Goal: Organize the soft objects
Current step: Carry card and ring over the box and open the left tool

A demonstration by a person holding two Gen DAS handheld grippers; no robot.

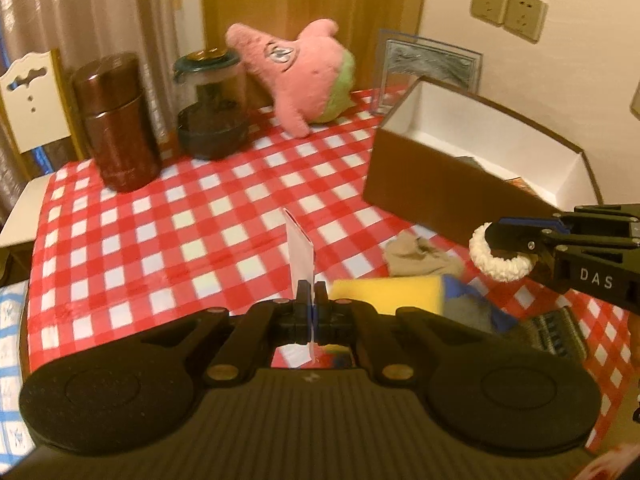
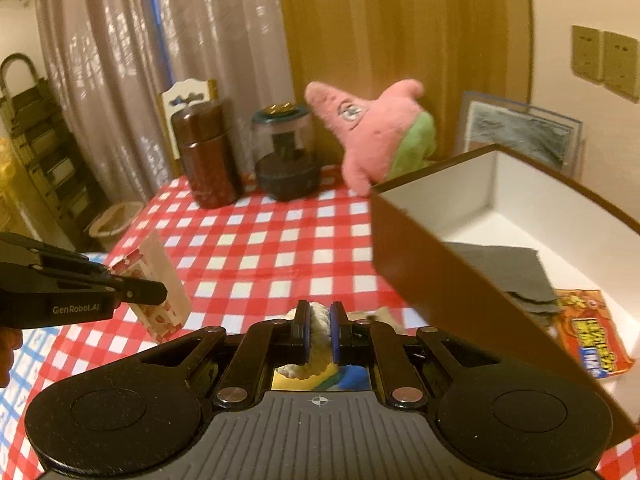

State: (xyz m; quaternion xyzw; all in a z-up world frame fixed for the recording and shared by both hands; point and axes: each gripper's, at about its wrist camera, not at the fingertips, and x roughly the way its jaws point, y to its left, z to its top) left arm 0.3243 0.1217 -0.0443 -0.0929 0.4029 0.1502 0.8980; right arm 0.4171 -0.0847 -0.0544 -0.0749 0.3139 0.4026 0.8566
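Our right tool [image 2: 319, 326] is clenched on a fluffy white ring [image 1: 501, 256], a soft hair tie by the look of it. Our left tool [image 1: 310, 300] is squeezed tight on a thin little packet [image 2: 160, 292] with red shapes on it, and the packet stands up on edge. Both tools hang above the worktop [image 1: 180, 216] with its red and white squares.

Just beside the right tool is the brown box [image 1: 448, 188], white inside, with a dark cloth [image 2: 504, 268] and an orange packet [image 2: 592, 336] in it already. We think we are at the carrying step. Next we need to lift the ring over the box wall and let go. More soft things wait: a yellow sponge [image 1: 388, 294], a beige sock [image 1: 420, 258], and the pink star toy [image 1: 304, 76] at the back.
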